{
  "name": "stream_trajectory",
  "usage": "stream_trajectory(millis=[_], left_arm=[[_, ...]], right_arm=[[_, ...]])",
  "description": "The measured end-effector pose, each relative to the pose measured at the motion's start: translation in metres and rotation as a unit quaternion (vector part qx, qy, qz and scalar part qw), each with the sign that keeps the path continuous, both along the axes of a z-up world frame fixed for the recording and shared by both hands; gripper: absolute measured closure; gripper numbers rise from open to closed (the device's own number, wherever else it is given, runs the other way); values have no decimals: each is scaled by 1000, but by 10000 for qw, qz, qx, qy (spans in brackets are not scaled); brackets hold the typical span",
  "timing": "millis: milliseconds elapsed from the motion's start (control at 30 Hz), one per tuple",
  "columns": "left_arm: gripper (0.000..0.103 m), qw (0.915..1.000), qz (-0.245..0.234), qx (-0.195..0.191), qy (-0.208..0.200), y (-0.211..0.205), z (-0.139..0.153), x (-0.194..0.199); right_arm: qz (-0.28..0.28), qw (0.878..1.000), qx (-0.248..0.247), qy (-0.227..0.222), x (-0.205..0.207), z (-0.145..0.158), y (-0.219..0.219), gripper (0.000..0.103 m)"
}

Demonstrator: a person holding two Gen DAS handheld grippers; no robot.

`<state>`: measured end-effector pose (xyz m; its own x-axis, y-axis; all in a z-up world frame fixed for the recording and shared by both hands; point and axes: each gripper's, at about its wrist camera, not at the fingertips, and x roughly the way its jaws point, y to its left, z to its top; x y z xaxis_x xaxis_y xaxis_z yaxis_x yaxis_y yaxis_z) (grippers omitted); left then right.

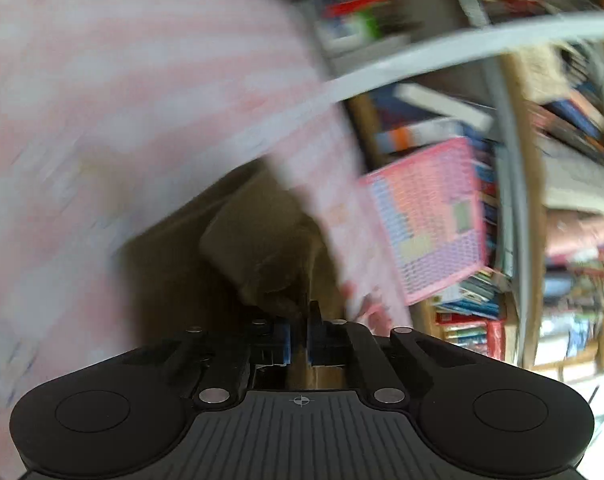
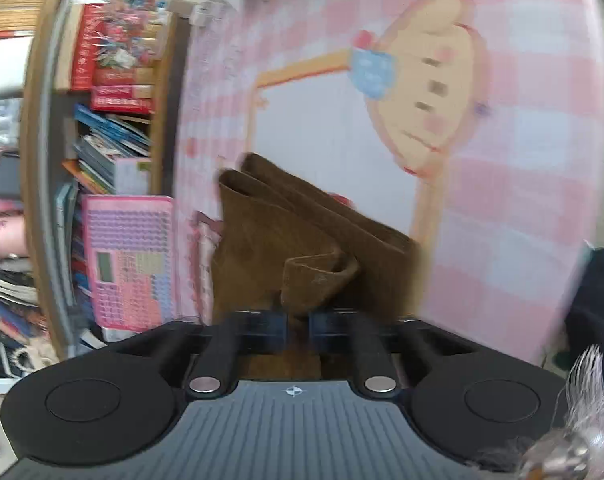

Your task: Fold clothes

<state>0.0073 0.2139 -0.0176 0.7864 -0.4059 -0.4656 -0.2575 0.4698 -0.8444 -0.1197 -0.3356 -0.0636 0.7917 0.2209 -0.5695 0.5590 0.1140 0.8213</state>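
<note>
On the pink checked worktop [image 2: 521,168]: brown garment [image 2: 302,240], folded; both grippers' [image 1: 300,320] [image 2: 298,326] jaws narrow, pinching it. Shelves [image 2: 114,120] hold books.

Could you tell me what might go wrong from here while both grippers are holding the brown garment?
Both views are motion-blurred, so a fast swing could tug the brown garment out of the right hand-held gripper, which pinches only a small bunched fold. The left hand-held gripper also grips just an edge, so the layers could slide apart.
</note>
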Motion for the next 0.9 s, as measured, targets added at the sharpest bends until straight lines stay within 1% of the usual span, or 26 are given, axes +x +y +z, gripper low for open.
stream_trajectory(millis=[33,67,100,133,167,200,267,300,400,467,500,567,700,800,833,900], left_arm=[[99,9997,-8,163,-154,-1,11,7],[99,9989,-34,321,-343,-2,23,12],[99,9965,-144,459,-688,-3,40,11],[99,9925,-254,597,-1033,-5,57,10],[99,9887,-345,706,-1280,-5,68,9],[99,9911,-350,689,-1081,-4,55,4],[98,9949,-359,653,-683,0,29,-5],[98,9961,-363,635,-484,2,16,-10],[98,9976,-375,578,115,8,-23,-23],[98,9965,-382,539,514,11,-49,-33],[98,9956,-386,523,673,13,-60,-36],[98,9959,-394,525,617,12,-56,-33],[98,9971,-437,496,376,13,-40,-22],[98,9977,-514,335,-276,12,-7,-28],[98,9972,-542,376,-345,13,-3,-31],[98,9962,-595,451,-439,15,2,-37]], right_arm=[[83,9996,-220,-185,14,12,-5,95],[197,9975,-476,-476,25,33,-7,95],[313,9937,-733,-782,37,55,-8,95],[418,9881,-991,-1100,38,76,-8,95],[521,9806,-1248,-1419,37,97,-8,96],[624,9713,-1502,-1735,36,118,-8,96],[724,9653,-1680,-1863,18,128,-11,96],[802,9672,-1688,-1720,9,121,-12,95],[1094,9800,-1600,-453,-3,61,-5,95],[1149,9811,-1489,451,-6,16,-3,96],[1110,9814,-1470,548,-7,8,-3,96],[1012,9824,-1443,623,-9,-3,-3,96],[1184,9758,-1756,552,4,10,1,96],[1126,9734,-1985,-189,4,46,7,96],[1102,9713,-2060,-447,4,59,9,96],[1061,9652,-2300,-658,-7,75,10,96]])
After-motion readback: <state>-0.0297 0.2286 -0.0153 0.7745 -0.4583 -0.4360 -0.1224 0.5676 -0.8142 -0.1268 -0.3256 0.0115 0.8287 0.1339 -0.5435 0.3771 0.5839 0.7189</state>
